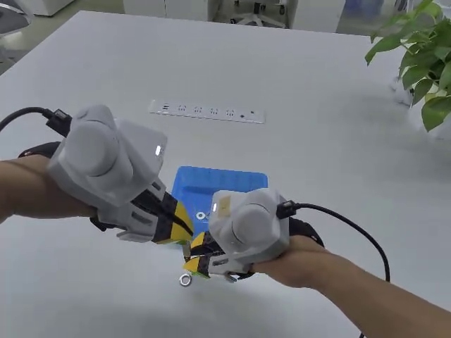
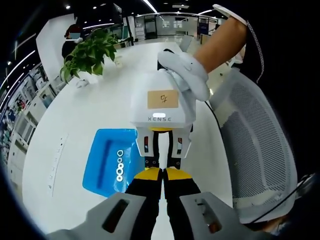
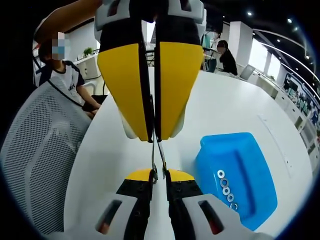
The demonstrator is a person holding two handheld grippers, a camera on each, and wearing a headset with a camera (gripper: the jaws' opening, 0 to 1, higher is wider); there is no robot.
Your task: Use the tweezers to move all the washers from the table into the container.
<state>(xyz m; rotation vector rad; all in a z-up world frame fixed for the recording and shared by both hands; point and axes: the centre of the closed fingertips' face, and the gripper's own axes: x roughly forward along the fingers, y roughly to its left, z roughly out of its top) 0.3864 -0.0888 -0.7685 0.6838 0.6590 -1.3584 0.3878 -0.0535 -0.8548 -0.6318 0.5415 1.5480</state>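
Note:
A blue container [image 1: 229, 182] sits on the white table [image 1: 296, 91], with several washers in a row inside it [image 2: 120, 165] [image 3: 226, 191]. One loose washer [image 1: 184, 279] lies on the table just in front of the grippers. My left gripper [image 1: 180, 224] and right gripper [image 1: 200, 258] meet tip to tip beside the container's near edge. In the right gripper view, thin metal tweezers [image 3: 156, 155] run from my right gripper [image 3: 159, 176] up into the yellow jaws of the left gripper [image 3: 154, 136]. Both are shut on the tweezers. The tweezer tips are hidden.
A white power strip [image 1: 206, 111] lies beyond the container. A leafy plant [image 1: 423, 56] stands at the far right of the table. A mesh chair [image 2: 255, 150] is behind the near table edge. People sit in the background.

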